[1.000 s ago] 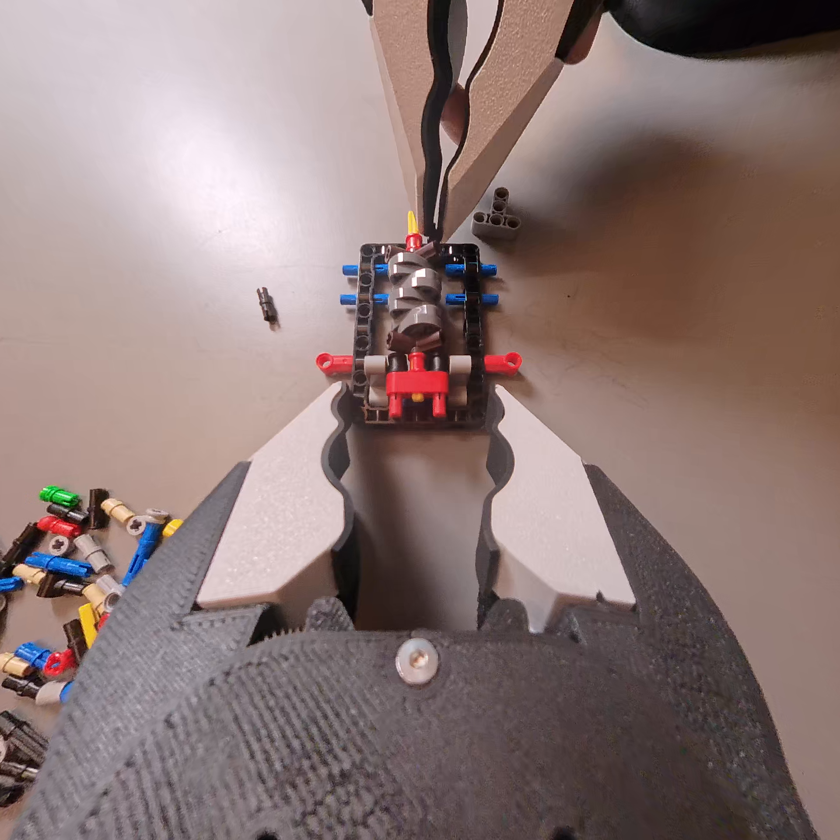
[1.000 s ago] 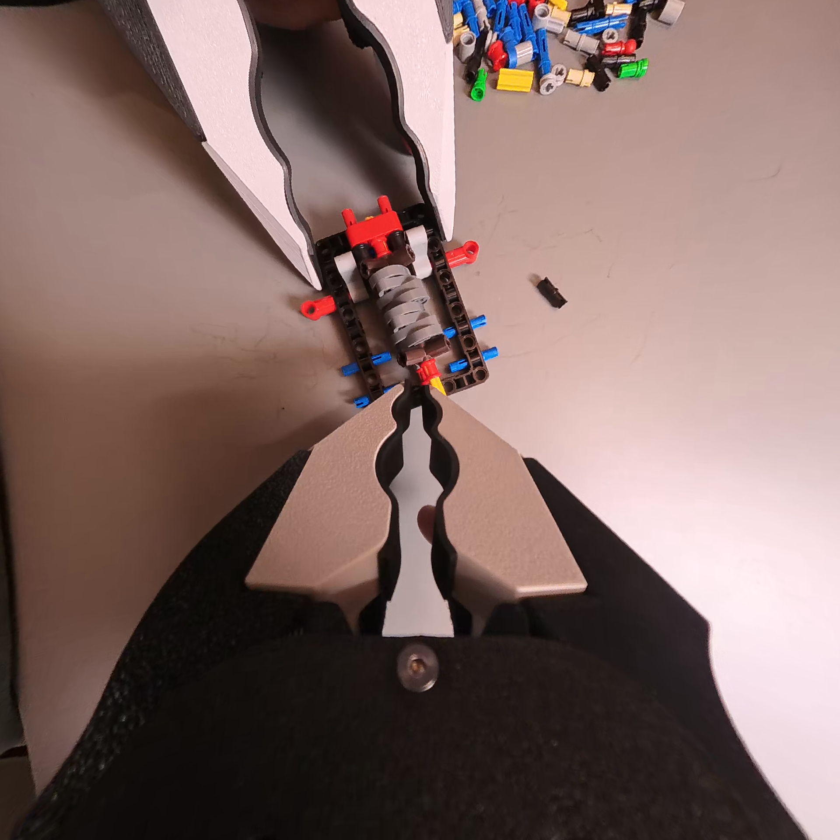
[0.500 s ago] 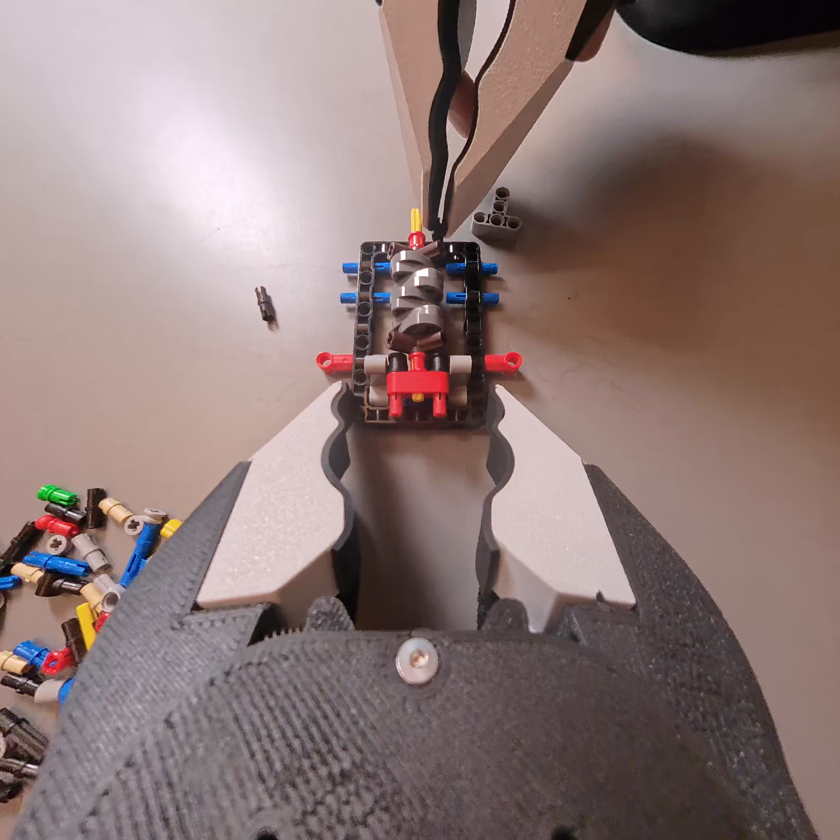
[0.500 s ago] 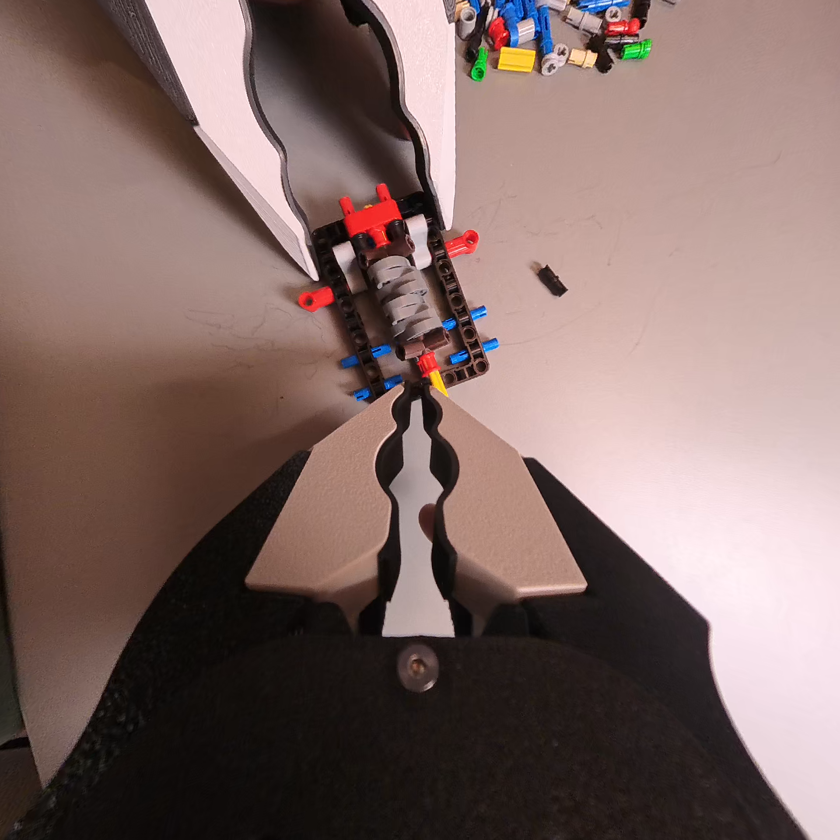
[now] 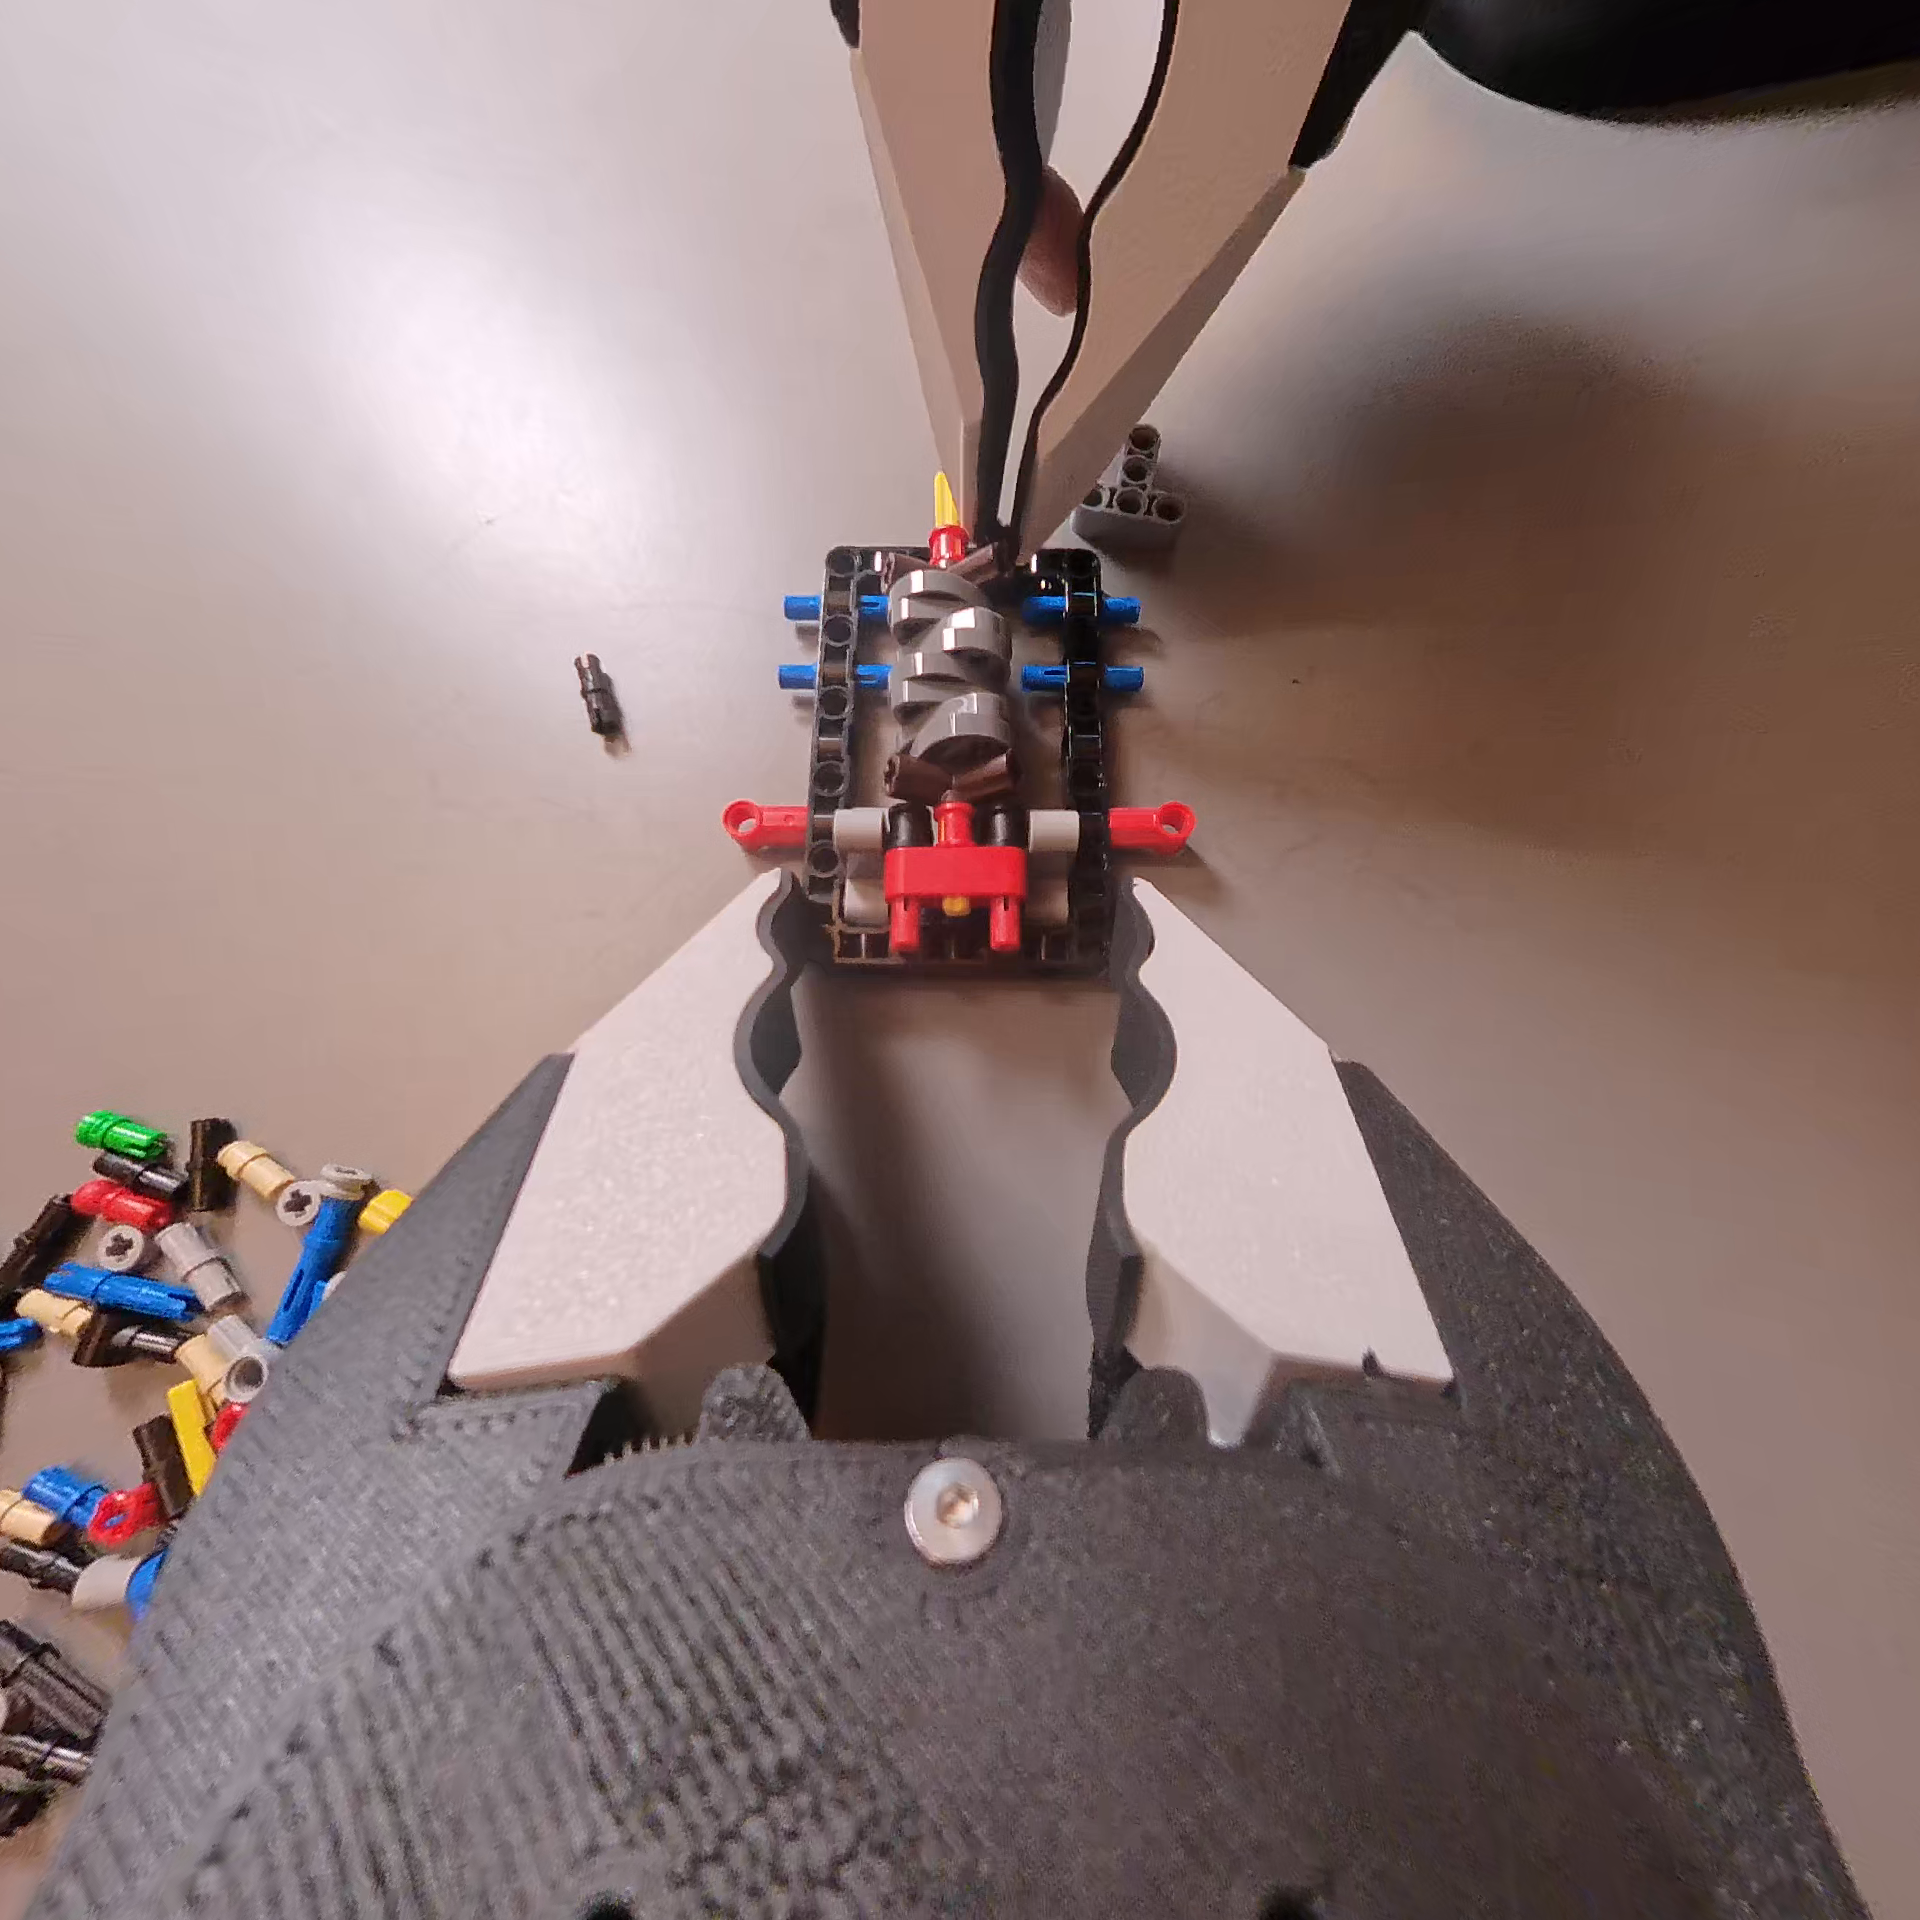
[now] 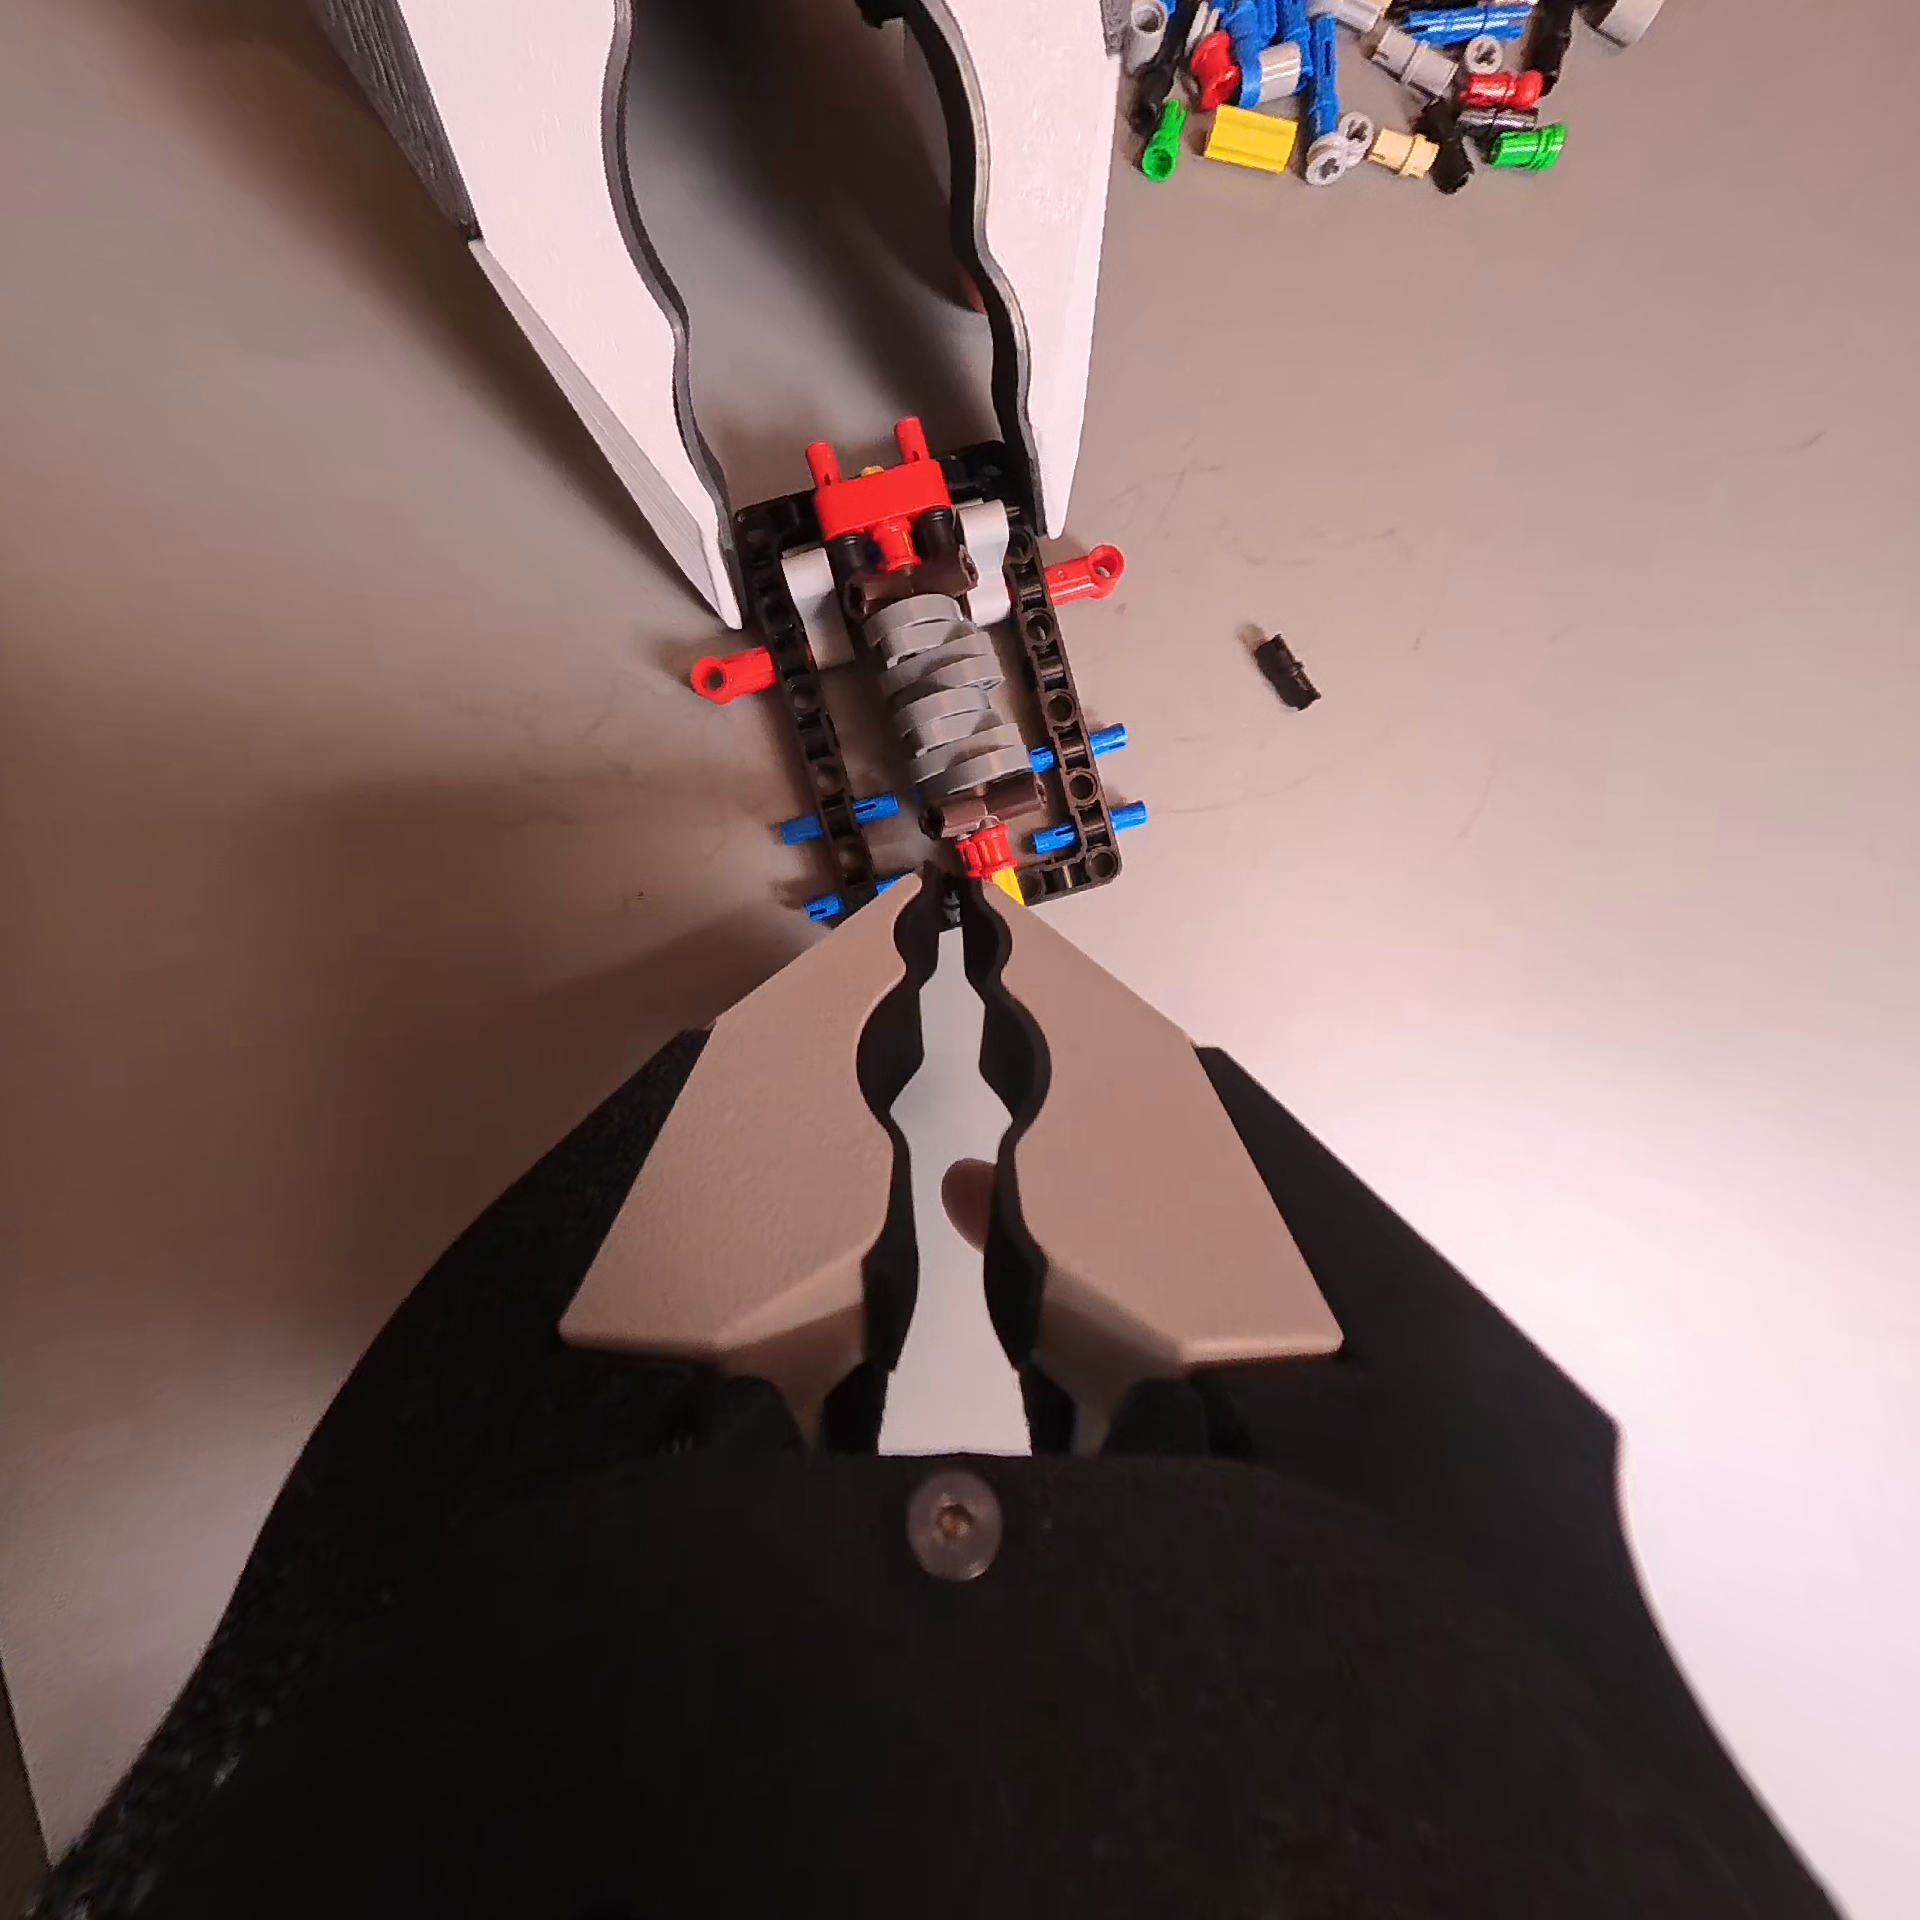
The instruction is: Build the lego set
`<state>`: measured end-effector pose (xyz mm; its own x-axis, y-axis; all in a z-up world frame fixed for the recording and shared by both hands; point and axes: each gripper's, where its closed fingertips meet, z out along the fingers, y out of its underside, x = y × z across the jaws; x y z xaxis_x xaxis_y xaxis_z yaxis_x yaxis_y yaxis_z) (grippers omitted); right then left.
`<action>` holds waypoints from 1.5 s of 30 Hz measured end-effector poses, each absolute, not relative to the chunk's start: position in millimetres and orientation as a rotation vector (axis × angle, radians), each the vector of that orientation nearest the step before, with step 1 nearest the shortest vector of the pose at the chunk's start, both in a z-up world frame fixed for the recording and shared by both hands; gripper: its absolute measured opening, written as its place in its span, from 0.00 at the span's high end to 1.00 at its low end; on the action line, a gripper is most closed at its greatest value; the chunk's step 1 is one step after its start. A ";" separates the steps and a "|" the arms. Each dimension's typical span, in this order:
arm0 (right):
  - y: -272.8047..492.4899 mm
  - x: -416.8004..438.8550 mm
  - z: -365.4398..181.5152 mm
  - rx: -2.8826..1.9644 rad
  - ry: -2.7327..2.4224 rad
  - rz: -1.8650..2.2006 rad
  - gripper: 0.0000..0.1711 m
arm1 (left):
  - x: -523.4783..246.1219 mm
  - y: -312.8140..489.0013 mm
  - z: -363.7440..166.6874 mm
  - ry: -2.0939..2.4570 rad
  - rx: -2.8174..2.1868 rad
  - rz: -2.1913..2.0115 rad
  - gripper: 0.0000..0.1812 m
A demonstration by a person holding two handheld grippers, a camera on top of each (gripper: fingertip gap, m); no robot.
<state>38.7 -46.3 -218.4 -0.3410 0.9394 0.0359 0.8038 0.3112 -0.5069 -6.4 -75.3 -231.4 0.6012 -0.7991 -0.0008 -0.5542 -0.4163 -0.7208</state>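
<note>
A black rectangular frame (image 5: 836,727) lies flat on the table. It carries a grey worm gear (image 5: 951,665), a red connector (image 5: 956,868) and blue pins on both sides. My left gripper (image 5: 958,935) is shut on the frame's near end, one finger on each long side. A red bush on a yellow axle (image 5: 945,540) sticks out of the far end. My right gripper (image 6: 954,896) is shut, with its tips touching that end of the frame (image 6: 1060,707), just beside the red bush (image 6: 982,847). A small dark bit shows between the tips; I cannot tell what it is.
A loose black pin (image 5: 597,694) lies left of the frame and also shows in the right wrist view (image 6: 1286,670). A grey L-shaped beam (image 5: 1132,488) sits by the frame's far right corner. A pile of mixed small pieces (image 5: 135,1288) lies beside my left gripper. Spacing between my two grippers at the tips: around 7 cm.
My right gripper's tips have slid a little sideways, off the red bush and onto the frame's end beam. The left gripper and the frame have stayed still.
</note>
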 end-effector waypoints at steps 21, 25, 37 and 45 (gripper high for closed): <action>-44.9 45.9 -224.4 -1.589 -2.102 0.656 0.98 | -3.5 -75.1 -231.5 1.047 -2.140 -0.452 0.67; -46.2 46.5 -223.7 -1.579 -2.082 0.645 0.99 | -2.8 -76.0 -231.6 1.049 -2.140 -0.456 0.67; -47.1 48.1 -222.2 -1.717 -1.973 0.695 0.97 | -2.5 -76.9 -231.8 1.056 -2.140 -0.448 0.67; -46.8 45.2 -211.3 -1.782 -1.823 0.741 0.94 | -2.4 -76.7 -231.6 1.055 -2.146 -0.430 0.67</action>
